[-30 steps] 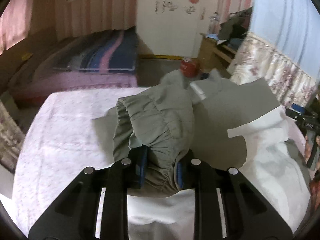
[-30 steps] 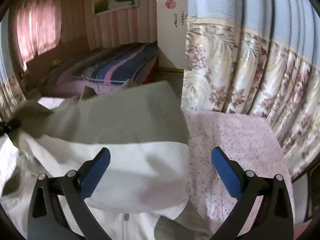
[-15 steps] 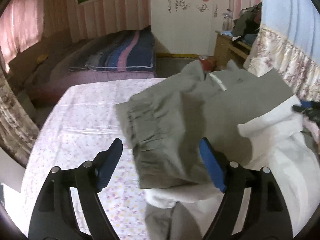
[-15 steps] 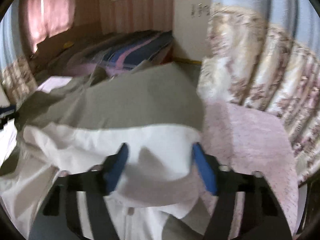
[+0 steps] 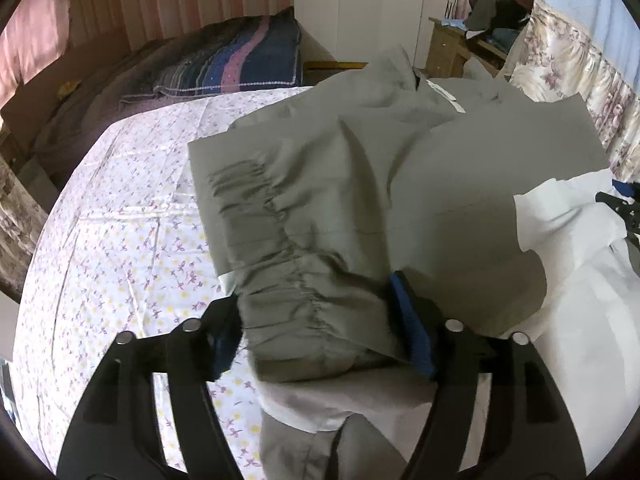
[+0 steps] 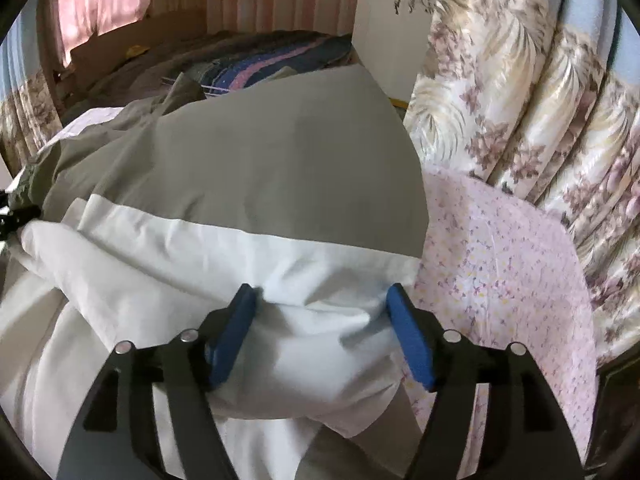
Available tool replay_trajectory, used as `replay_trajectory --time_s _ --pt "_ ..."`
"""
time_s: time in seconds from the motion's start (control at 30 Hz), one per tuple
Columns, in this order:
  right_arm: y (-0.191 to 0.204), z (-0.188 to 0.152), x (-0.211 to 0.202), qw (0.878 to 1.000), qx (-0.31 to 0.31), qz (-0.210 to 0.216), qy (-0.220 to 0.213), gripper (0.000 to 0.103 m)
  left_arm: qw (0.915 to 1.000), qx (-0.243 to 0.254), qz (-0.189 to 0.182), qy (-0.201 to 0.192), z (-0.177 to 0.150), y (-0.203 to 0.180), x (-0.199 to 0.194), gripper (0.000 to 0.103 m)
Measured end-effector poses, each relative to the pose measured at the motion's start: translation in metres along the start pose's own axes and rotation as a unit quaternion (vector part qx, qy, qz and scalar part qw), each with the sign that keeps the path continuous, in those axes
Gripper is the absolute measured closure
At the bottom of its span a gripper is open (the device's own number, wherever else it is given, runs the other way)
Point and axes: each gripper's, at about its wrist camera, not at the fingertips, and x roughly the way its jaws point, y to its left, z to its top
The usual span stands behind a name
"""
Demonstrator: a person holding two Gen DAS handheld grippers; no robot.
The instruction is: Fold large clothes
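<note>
The jacket (image 5: 400, 168) lies partly folded on the bed (image 5: 120, 240), more folds left. Left gripper (image 5: 320, 336), jaws just closing slightly, straddles the cuff unpinched; right gripper (image 6: 320, 332), jaws reopening, straddles white lining (image 6: 248, 264), pads apart.

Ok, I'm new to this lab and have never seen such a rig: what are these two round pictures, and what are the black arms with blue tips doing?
There is no robot here. A person carries a hand-held gripper in each hand, and a fisheye camera on each looks along its two fingers. One picture comes from the left hand-held gripper, the other from the right hand-held gripper. On the flowered bedsheet lies a grey garment with a white lining. The left jaws have just been closing a little and stand wide around its gathered cuff. The right jaws have just been opening and straddle the lining. Neither looks clamped.
</note>
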Motion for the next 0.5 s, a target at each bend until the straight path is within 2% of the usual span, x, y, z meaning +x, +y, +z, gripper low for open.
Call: replay_trajectory --time_s 0.03,0.1,0.27,0.4,0.5 --pt "-0.001 -0.001 0.001 1.0 0.003 0.002 0.001 0.032 1.0 -0.004 0.001 0.004 -0.001 0.002 0.003 0.022" --pt "0.001 -0.002 0.002 1.0 0.002 -0.002 0.001 0.032 0.9998 -0.013 -0.008 0.011 -0.005 0.009 0.011 0.019" --pt "0.007 0.001 -0.011 1.0 0.005 -0.022 -0.009 0.032 0.9999 -0.002 0.015 0.004 -0.007 0.003 0.003 0.019" --pt "0.027 0.001 -0.046 0.998 -0.01 -0.016 -0.055 0.032 0.9994 -0.009 0.031 -0.014 -0.008 0.003 -0.018 0.018" --pt "0.048 -0.002 -0.054 0.998 -0.035 0.003 -0.059 0.032 0.9988 -0.007 0.037 -0.032 -0.013 -0.007 -0.039 0.017"
